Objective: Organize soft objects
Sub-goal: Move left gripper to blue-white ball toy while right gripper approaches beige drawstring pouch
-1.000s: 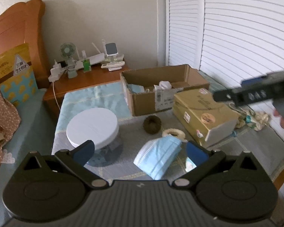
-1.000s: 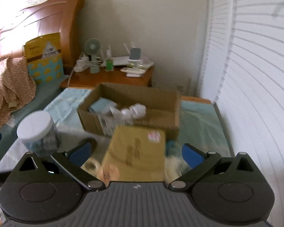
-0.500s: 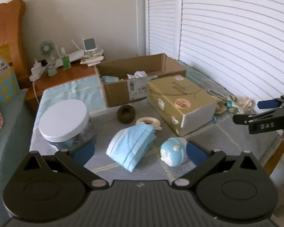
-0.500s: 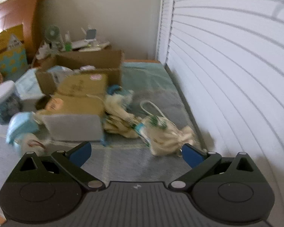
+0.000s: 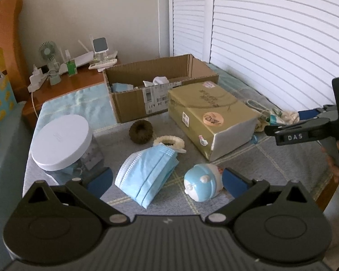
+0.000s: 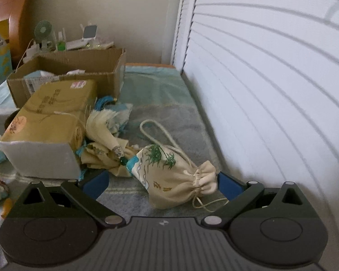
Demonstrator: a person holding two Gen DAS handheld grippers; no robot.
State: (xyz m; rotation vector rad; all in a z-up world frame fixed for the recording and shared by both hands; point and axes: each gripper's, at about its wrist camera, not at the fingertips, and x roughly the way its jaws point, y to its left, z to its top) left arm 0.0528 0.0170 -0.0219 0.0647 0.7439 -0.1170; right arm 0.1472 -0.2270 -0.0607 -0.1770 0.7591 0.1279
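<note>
My left gripper (image 5: 167,178) is open above a stack of blue face masks (image 5: 147,174) and a blue-and-white plush toy (image 5: 202,184). A dark scrunchie (image 5: 140,131) and a cream scrunchie (image 5: 169,142) lie behind them. My right gripper (image 6: 161,184) is open, with a cream drawstring pouch printed with green trees (image 6: 171,174) between its fingers. More cream cloth items (image 6: 104,135) lie behind the pouch. The right gripper also shows at the right edge of the left wrist view (image 5: 289,124).
An open cardboard box (image 5: 133,103) with a few items stands at the back. A gold carton (image 5: 212,115) lies in front of it. A clear jar with a white lid (image 5: 61,140) stands at left. White slatted doors (image 6: 271,79) line the right side. A nightstand (image 5: 63,85) holds gadgets.
The left gripper pulled back and turned right, bringing the plush toy into view. The right gripper swung right and down from the boxes to the drawstring pouch.
</note>
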